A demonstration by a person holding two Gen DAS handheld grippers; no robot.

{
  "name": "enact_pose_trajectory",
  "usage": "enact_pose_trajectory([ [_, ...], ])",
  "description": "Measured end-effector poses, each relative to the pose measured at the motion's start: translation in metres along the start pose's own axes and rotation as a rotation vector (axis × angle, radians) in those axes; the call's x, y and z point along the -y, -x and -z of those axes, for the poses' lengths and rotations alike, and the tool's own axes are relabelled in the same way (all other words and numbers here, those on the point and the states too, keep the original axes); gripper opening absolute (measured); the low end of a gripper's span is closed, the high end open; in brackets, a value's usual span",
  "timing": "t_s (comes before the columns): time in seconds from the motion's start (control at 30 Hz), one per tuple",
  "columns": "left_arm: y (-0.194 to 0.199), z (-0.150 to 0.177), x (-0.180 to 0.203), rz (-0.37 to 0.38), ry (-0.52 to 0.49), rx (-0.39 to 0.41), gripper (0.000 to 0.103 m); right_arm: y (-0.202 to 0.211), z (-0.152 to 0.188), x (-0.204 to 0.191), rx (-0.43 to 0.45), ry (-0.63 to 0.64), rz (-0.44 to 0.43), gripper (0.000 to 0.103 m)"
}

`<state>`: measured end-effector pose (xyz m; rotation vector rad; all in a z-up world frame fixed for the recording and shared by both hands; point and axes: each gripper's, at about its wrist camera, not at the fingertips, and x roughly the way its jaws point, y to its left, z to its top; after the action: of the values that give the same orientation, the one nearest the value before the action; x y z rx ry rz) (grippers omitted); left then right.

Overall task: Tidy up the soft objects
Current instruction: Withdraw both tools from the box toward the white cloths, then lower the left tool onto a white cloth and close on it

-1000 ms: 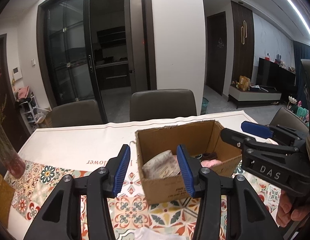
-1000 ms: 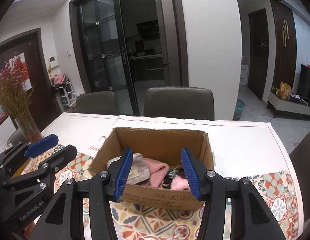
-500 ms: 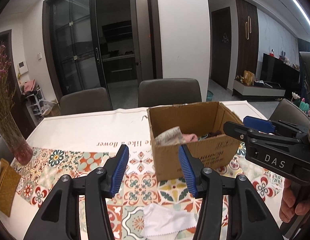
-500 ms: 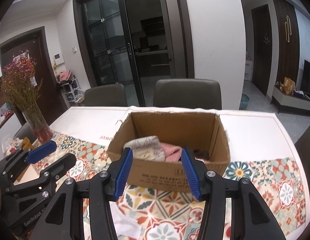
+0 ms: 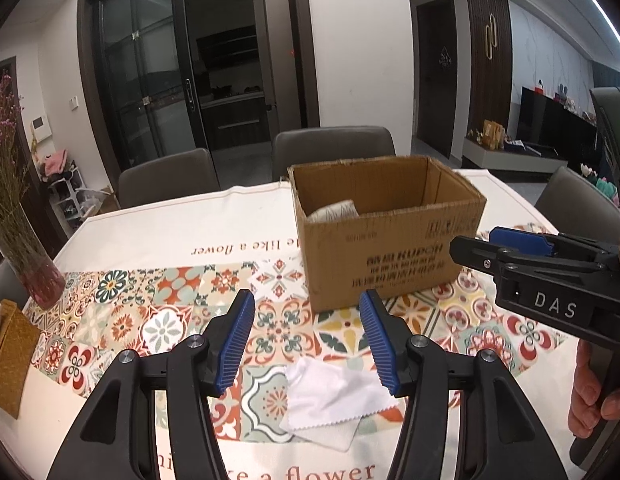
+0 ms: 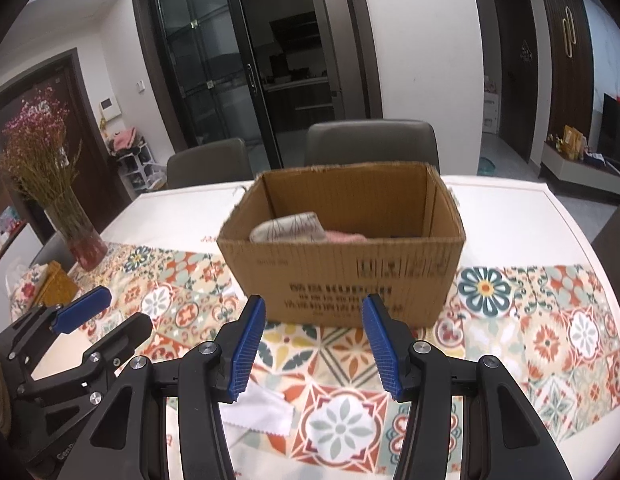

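An open cardboard box [image 5: 389,256] [image 6: 341,276] stands on the patterned tablecloth. A pale patterned cloth [image 6: 290,229] and a pink one [image 6: 343,237] lie inside it. A white cloth with a zigzag edge [image 5: 329,400] [image 6: 258,412] lies flat on the table in front of the box. My left gripper [image 5: 308,338] is open and empty, just above the white cloth. My right gripper [image 6: 313,346] is open and empty, to the right of the cloth; it also shows in the left wrist view [image 5: 505,248].
A glass vase of dried pink flowers [image 6: 76,228] [image 5: 34,276] stands at the table's left. A yellow woven pouch [image 5: 8,356] [image 6: 58,286] lies near the left edge. Grey chairs [image 6: 369,144] stand behind the table.
Both grippers have pulled back from over the box toward the near side of the table. The white cloth has come into view under them. Both stay open.
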<state>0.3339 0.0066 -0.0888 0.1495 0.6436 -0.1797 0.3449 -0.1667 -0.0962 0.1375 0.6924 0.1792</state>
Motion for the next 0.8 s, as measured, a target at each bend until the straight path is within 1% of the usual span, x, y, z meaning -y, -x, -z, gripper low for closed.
enact_pose_trajectory([
  [0.43,-0.015,0.038,0.001,0.036,-0.011,-0.071,0.054,-0.011,0.041,0.003,-0.103,-0.031,0.012,0.052],
  [0.8,-0.046,0.065,0.010,0.066,-0.039,-0.145,0.054,-0.029,0.069,0.008,-0.181,-0.057,0.028,0.052],
])
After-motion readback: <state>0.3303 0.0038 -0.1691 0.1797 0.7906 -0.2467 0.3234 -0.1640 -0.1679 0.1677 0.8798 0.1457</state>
